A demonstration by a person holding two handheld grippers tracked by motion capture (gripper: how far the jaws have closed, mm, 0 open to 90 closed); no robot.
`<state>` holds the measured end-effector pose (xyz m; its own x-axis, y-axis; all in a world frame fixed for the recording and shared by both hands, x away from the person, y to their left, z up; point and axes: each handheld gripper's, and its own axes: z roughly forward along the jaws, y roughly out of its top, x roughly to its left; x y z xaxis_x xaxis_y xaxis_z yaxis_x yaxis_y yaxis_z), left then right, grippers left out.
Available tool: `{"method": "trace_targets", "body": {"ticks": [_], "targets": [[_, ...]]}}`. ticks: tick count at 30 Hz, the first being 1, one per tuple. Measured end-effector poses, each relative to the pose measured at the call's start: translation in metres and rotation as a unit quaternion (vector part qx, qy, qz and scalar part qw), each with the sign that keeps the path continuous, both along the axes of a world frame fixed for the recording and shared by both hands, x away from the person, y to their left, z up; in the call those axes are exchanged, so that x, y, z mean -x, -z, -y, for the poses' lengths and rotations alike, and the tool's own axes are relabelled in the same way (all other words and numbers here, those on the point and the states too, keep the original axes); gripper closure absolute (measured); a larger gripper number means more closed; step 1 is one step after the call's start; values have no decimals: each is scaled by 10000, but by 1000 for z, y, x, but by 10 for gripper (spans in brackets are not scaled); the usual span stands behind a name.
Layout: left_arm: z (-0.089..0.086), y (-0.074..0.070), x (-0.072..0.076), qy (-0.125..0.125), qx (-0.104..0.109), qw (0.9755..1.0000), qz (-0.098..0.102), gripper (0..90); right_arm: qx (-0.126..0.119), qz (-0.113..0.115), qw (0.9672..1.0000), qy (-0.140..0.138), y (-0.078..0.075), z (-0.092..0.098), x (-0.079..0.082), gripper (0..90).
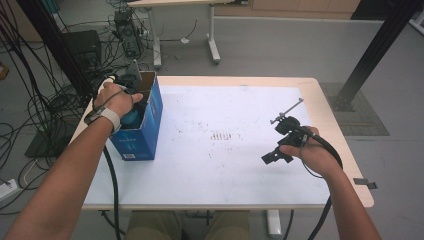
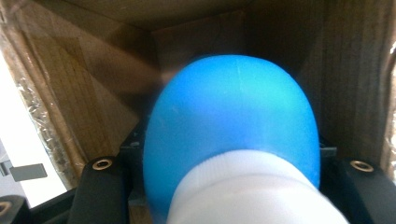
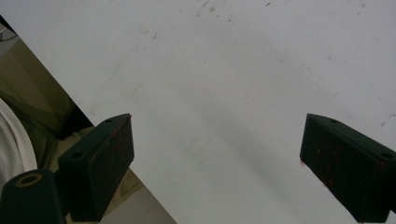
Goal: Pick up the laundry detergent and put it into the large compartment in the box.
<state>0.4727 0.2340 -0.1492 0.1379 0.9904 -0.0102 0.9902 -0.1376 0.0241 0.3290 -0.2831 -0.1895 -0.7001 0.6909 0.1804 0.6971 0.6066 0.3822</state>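
An open blue cardboard box [image 1: 145,127] stands on the white table [image 1: 225,165] near its left edge. My left gripper [image 1: 131,111] reaches down into the box. In the left gripper view its jaws [image 2: 231,161] are closed on both sides of a rounded blue object with a white end [image 2: 233,116], surrounded by the brown inner walls of the box [image 2: 84,93]. My right gripper [image 1: 274,157] hangs over the right part of the table, away from the box. Its two jaws [image 3: 217,158] stand wide apart above the bare tabletop [image 3: 233,70] with nothing between them.
A tangle of black cables [image 1: 45,100] and a black unit [image 1: 82,47] lie on the floor left of the table. Another table's legs [image 1: 212,45] stand beyond the far edge. A black frame post [image 1: 375,50] rises at the far right.
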Motion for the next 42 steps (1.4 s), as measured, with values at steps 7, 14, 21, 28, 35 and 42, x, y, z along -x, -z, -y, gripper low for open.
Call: {"method": "trace_targets", "body": {"ticks": [7, 14, 21, 28, 35, 42], "targets": [[0, 0, 0, -2, 8, 10000, 7, 383, 6, 24, 10000, -5, -2, 2, 1, 97], [-2, 0, 1, -8, 26, 10000, -4, 383, 8, 22, 10000, -1, -2, 2, 1, 97], [-2, 0, 0, -4, 31, 10000, 4, 383, 24, 23, 10000, 11, -4, 0, 2, 97], [-2, 0, 1, -6, 25, 10000, 20, 383, 39, 33, 10000, -3, -5, -1, 2, 97], [-2, 0, 1, -12, 31, 10000, 6, 383, 33, 46, 10000, 9, -6, 0, 3, 97], [-2, 0, 0, -26, 31, 10000, -9, 383, 24, 36, 10000, 22, -5, 1, 3, 97]]}}
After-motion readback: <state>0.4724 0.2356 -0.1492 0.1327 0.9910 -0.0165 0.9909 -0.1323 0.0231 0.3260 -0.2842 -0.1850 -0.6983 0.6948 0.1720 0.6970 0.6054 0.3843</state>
